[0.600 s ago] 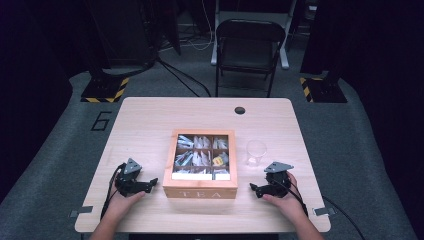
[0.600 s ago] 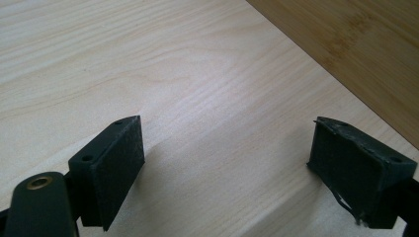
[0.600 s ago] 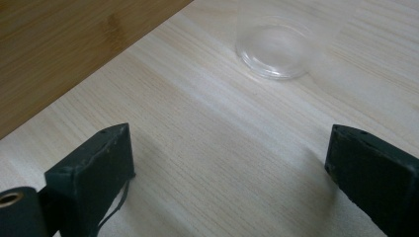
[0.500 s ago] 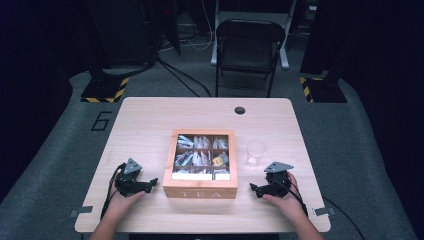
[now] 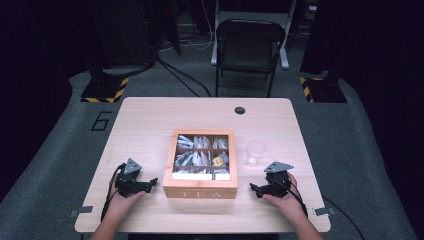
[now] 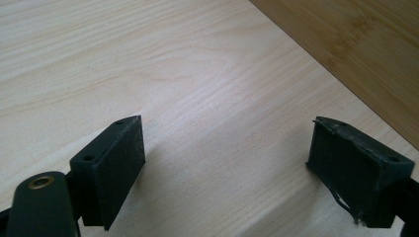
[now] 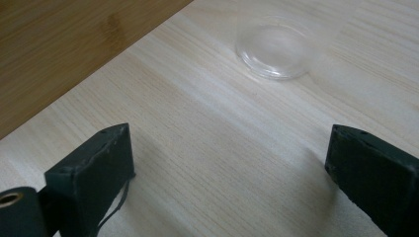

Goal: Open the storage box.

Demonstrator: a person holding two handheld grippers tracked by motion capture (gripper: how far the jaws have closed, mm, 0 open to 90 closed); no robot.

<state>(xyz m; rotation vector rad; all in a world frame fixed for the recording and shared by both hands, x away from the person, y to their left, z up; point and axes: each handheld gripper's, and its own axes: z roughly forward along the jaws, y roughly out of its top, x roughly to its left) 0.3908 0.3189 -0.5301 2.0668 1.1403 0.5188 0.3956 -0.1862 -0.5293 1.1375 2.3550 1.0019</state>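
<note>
High view and both gripper views. My left gripper (image 5: 150, 184) rests on the table (image 5: 150, 120) near its front edge, just left of the wooden tea box (image 5: 200, 191); my right gripper (image 5: 255, 190) rests near the same edge, just right of the box. Both sets of jaws stand wide with only bare tabletop between them, holding nothing. Compared with the frames from half a second before, neither hand nor any object has shifted, so I judge the work not yet begun. The tea box sits midway along the front half of the table, its compartments open to view and stocked with tea bags (image 5: 197, 157). A clear glass (image 5: 255, 153) stands just beside the box's right wall, ahead of my right gripper, its base (image 7: 272, 51) visible beyond the right jaws. Likely next: a reach into the box.
</note>
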